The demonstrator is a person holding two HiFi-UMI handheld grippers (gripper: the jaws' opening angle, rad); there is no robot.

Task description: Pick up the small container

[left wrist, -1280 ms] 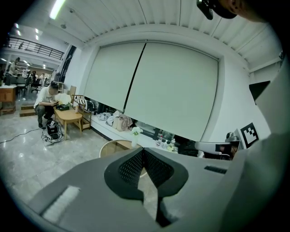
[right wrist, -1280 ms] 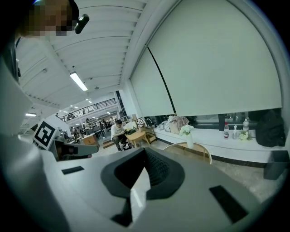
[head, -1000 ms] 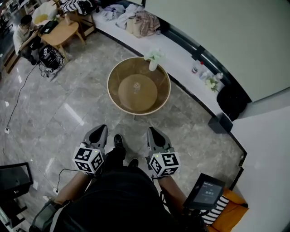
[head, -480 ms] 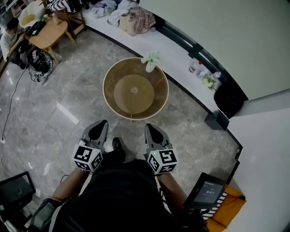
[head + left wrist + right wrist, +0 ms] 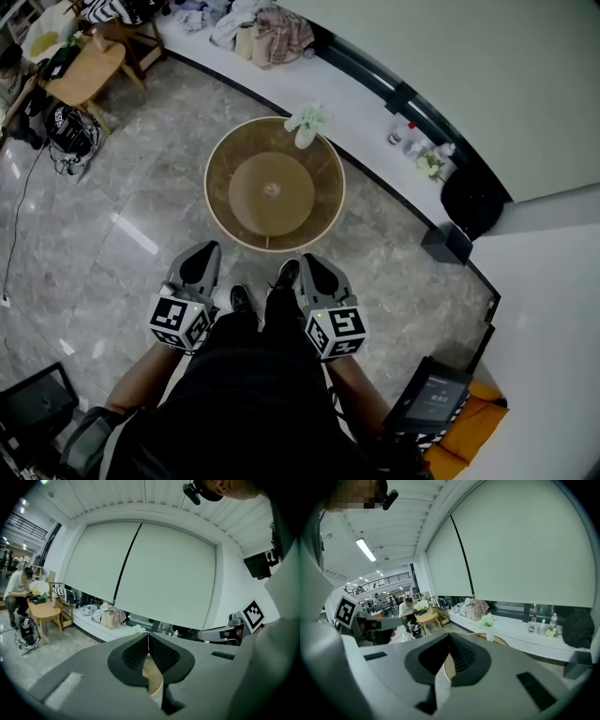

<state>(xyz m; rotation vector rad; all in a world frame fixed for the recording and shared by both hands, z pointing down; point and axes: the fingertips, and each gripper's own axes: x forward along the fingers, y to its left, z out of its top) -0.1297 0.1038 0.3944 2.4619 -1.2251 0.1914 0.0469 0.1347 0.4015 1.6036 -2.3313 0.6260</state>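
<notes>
A small pale thing (image 5: 271,190), taken to be the small container though it is too small to be made out, is seen at the middle of the round table (image 5: 246,178), apart from everything else on it. A white vase of flowers (image 5: 307,127) is stood at the table's far edge, well apart from the container. The table is set on a grey stone floor (image 5: 122,244), and a long white ledge (image 5: 361,98) is run behind it.

The left gripper (image 5: 204,251) and the right gripper (image 5: 311,264) are held side by side near the person's legs, just short of the table's near rim, and both are pointed towards it. The jaws of each are brought together with nothing between them; only the tan of the table is glimpsed through the slit below the tips.

The step in hand is judged to be the approach. It would be done well if one gripper were carried over the near rim, its jaws were parted before the container is reached, and it were lowered straight so that the thing is not knocked aside; the vase is best kept clear of
</notes>
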